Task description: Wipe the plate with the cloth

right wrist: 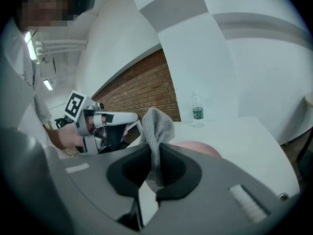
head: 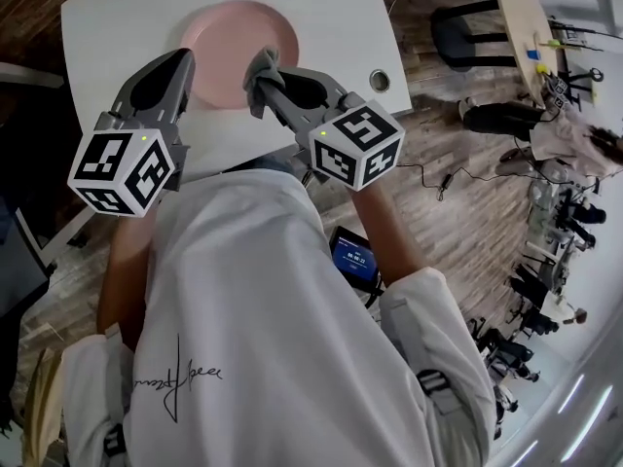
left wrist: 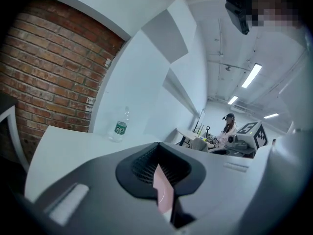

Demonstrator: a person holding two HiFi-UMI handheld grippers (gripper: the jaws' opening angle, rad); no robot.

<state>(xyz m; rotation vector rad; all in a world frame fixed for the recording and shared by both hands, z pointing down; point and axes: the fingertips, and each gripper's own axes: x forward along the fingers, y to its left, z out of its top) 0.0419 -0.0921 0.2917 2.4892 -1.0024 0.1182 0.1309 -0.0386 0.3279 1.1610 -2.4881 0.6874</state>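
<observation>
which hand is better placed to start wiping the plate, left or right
Right. The right gripper is shut on the cloth, close to the plate. The left gripper is shut on the plate's rim, so it likely only steadies it.

Head view looks steeply down — gripper views skim low, sharing the plate (head: 241, 42).

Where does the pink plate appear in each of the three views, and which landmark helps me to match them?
Head view: the pink plate is at top centre.
Left gripper view: a pink sliver low at centre, between the jaws.
Right gripper view: just right of the grey cloth, above the jaw.
Shared landmark: the white table.
</observation>
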